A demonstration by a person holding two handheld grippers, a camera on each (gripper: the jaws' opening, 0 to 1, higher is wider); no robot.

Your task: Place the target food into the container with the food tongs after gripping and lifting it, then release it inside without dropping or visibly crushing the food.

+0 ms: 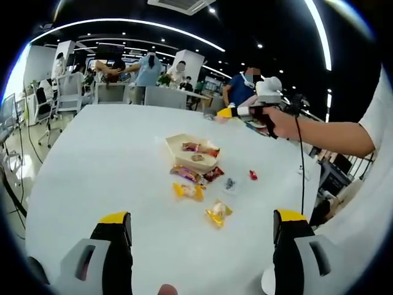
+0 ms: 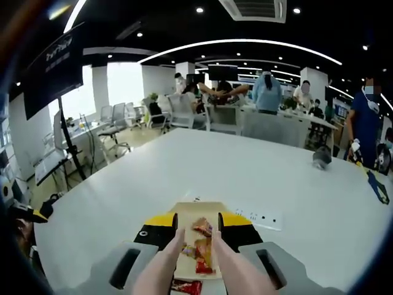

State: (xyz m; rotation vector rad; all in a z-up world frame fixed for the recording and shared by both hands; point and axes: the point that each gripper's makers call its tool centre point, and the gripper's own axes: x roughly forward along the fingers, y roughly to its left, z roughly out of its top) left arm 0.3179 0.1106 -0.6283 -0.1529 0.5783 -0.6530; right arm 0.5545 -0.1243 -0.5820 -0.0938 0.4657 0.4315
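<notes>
A beige paper tray [image 1: 182, 145] on the white table holds a few wrapped snacks. In front of it lie loose snacks: a dark packet [image 1: 186, 173], a red-brown one [image 1: 214, 174], two yellow ones [image 1: 188, 191] [image 1: 218, 212], a small blue one [image 1: 229, 183] and a red one [image 1: 252, 175]. My left gripper [image 1: 201, 216] is wide open and low over the table, short of the snacks. A hand holds my right gripper [image 1: 245, 111] high beyond the tray. In its own view my right gripper [image 2: 198, 221] is shut on pink food tongs [image 2: 164, 261], whose arms spread over the tray [image 2: 184, 212]. I cannot tell whether the tongs hold a snack.
The table [image 2: 202, 166] is large and white, with a socket panel [image 2: 258, 216] set into it and a grey object [image 2: 321, 157] far right. Several people and office chairs stand behind the far edge. A person's arm [image 1: 331, 132] reaches in from the right.
</notes>
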